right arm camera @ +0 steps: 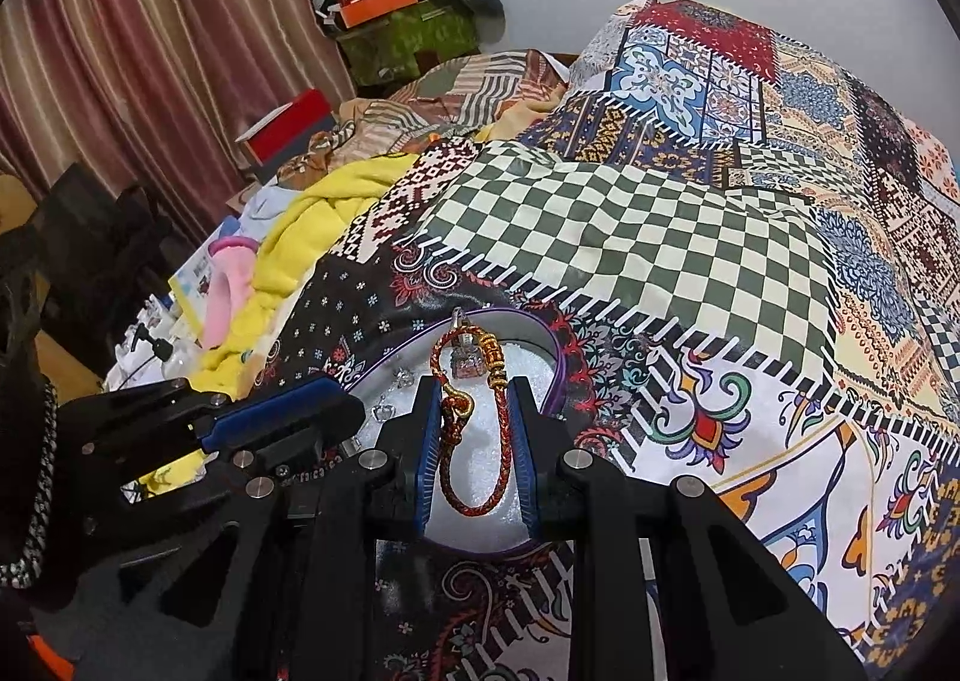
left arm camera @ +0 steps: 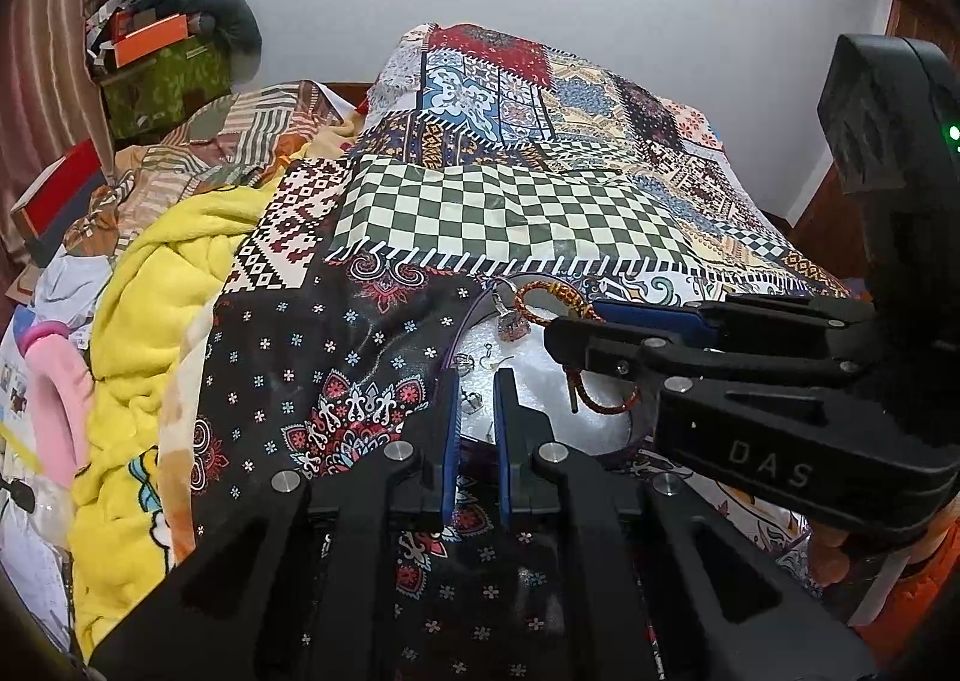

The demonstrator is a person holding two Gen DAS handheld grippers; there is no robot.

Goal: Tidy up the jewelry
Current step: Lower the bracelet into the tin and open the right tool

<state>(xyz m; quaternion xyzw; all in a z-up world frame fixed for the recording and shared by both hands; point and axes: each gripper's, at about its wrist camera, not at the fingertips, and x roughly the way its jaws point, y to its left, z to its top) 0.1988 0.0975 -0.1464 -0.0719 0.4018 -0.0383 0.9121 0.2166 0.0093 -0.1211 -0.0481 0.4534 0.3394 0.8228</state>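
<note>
Left wrist view gives you the first warning: your left tool (left arm camera: 478,381) hangs over the small silver pieces (left arm camera: 474,402) in the purple-rimmed tray (left arm camera: 456,330), at about 6 o'clock in that picture. Its pads are only a little apart and nothing is between them, so it holds nothing. These pieces are tiny and lie on a glittery white lining; I think the pads could push them sideways or pinch two together if you close from here.

At 3 o'clock in the same view, your right tool (left arm camera: 567,348) reaches across the tray and crosses the braided red-and-gold bracelet (left arm camera: 555,300). The two tools are near each other, so a quick move of one could knock the other.

Right wrist view shows that tool (right arm camera: 474,429) from behind. The pads are spread moderately, and the bracelet (right arm camera: 480,429) lies in a loop between them, inside the tray (right arm camera: 561,369) on the patchwork bedspread (right arm camera: 600,237). Whether the pads touch the cord, I cannot tell. The charm and the gold clasp sit at 12 o'clock, beyond the fingertips. If you close now, you catch only the soft cord, and the loop may slip out or drag the charm. The bed is soft, so pressing down may tilt the tray.
</note>
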